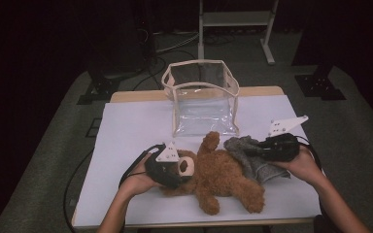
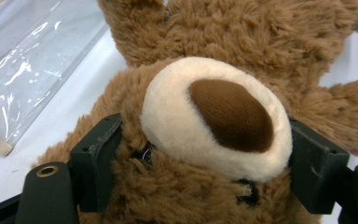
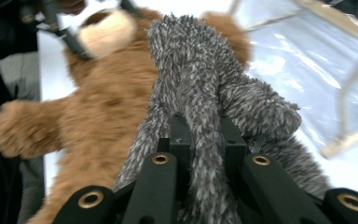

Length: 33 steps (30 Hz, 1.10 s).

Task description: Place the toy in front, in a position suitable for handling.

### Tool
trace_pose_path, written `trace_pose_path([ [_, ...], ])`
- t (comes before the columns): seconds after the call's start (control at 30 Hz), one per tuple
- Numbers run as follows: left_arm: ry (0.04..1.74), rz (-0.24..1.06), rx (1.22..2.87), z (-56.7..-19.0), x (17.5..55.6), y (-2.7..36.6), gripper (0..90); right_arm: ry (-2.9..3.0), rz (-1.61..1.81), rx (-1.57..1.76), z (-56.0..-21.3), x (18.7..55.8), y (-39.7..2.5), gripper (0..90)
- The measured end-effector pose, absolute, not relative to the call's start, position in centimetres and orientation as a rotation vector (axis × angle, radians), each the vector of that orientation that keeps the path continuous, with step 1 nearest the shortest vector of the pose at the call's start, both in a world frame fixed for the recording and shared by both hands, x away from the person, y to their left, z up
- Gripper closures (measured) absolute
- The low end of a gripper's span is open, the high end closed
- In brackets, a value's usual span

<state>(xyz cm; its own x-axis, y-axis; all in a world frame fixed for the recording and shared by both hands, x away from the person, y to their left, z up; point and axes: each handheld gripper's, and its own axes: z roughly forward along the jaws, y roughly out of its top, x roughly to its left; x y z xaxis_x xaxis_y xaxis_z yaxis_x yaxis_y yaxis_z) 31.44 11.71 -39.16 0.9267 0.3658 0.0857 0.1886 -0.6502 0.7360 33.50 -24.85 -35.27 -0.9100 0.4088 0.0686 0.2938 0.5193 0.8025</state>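
Brown teddy bear (image 2: 214,154) sits clamped at its head in my left gripper (image 2: 205,163); my right gripper (image 3: 205,154) pinches the grey sock (image 3: 200,93). Lift both together, slowly, toward the clear bag (image 1: 201,92).

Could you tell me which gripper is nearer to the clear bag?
Right. The right gripper, shut on the grey cloth, sits just below the clear bag; the left gripper clamps the teddy bear farther off.

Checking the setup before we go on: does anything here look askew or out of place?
Nothing damaged or spilled. The bear lies on its back, the left claw clamping its head. The grey cloth is bunched beside it, pinched in the right claw. The clear bag stands upright.
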Motion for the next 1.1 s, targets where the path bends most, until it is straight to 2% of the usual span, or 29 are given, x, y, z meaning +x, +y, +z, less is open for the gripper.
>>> trace_pose_path([
  [0.23,0.406,0.292,2.284,-39.2,31.6,11.8,21.8,2.680,1.343,0.610,-37.6,32.9,-24.1,79.7],
  [0.4,0.410,0.289,2.285,-39.2,31.7,11.7,21.6,2.677,1.382,0.740,-39.8,32.1,-26.6,79.7],
  [0.53,0.420,0.293,2.283,-39.2,31.7,11.5,20.8,2.649,1.424,0.704,-37.9,31.3,-26.9,79.7],
  [0.73,0.421,0.307,2.283,-39.2,31.7,11.5,20.6,2.673,1.443,0.461,-34.7,30.4,-22.8,79.6],
  [0.9,0.442,0.335,2.275,-39.2,31.8,11.4,20.6,2.763,1.336,0.351,-35.5,30.1,-19.7,79.6],
  [1.1,0.404,0.329,2.269,-38.3,31.5,11.6,20.3,2.762,1.321,0.420,-36.6,30.4,-21.2,79.9],
])
